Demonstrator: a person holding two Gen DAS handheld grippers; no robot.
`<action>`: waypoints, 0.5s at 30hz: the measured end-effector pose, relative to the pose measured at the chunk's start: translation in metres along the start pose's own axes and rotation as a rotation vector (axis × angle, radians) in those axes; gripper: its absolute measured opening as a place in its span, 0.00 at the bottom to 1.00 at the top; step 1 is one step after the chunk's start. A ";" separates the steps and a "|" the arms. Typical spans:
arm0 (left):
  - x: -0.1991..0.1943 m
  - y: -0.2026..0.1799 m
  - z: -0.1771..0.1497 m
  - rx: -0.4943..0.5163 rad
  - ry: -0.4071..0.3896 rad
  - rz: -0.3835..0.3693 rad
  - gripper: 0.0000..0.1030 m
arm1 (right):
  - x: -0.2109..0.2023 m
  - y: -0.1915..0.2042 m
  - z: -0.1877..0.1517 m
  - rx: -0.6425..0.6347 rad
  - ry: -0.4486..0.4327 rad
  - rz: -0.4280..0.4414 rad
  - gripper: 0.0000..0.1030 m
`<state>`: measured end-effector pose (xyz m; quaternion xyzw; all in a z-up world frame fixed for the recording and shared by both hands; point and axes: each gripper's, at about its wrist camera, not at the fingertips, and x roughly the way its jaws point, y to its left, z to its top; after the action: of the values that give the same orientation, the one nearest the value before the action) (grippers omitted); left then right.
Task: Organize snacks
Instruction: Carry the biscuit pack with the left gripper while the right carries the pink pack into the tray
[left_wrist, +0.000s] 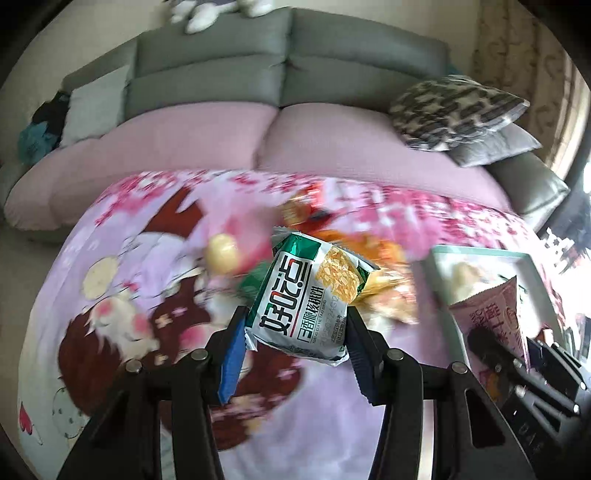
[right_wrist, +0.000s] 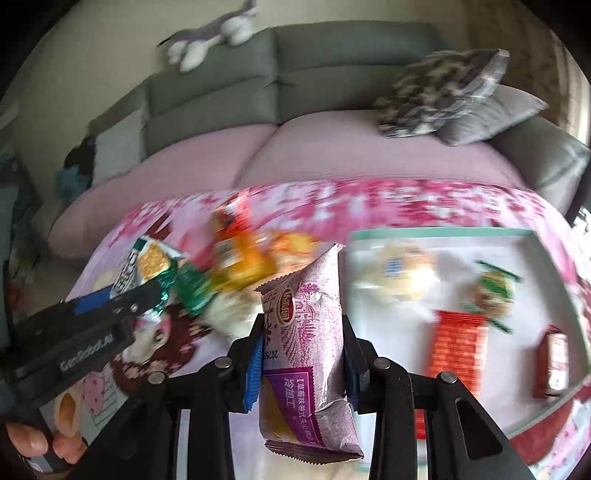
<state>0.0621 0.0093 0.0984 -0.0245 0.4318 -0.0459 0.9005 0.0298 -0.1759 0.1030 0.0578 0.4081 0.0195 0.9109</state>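
Left gripper (left_wrist: 295, 325) clamped on a green-and-white snack packet (left_wrist: 308, 295), held off the worktop. Right gripper (right_wrist: 303, 354) pinched on a purple snack packet (right_wrist: 306, 354) — upright, raised. Bare fingers (right_wrist: 27, 439) on the left handle — lower corner.

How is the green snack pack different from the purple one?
The green pack is white and green with a biscuit picture; the purple pack is lilac. The left hand-held gripper holds the green pack, the right hand-held gripper the purple. Both are sealed and lifted.

claws 2 (left_wrist: 295, 325) | held packets 2 (left_wrist: 310, 295) | tray 1 (right_wrist: 436, 233)
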 end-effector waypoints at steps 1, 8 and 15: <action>-0.001 -0.010 0.001 0.015 -0.005 -0.014 0.51 | -0.004 -0.012 0.001 0.022 -0.010 -0.019 0.37; -0.007 -0.080 0.002 0.119 -0.031 -0.087 0.51 | -0.026 -0.095 0.000 0.184 -0.055 -0.146 0.37; 0.000 -0.144 -0.006 0.221 -0.028 -0.148 0.51 | -0.030 -0.160 -0.009 0.330 -0.084 -0.214 0.37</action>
<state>0.0485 -0.1341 0.1067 0.0422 0.4086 -0.1591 0.8977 0.0008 -0.3368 0.0996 0.1633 0.3712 -0.1470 0.9022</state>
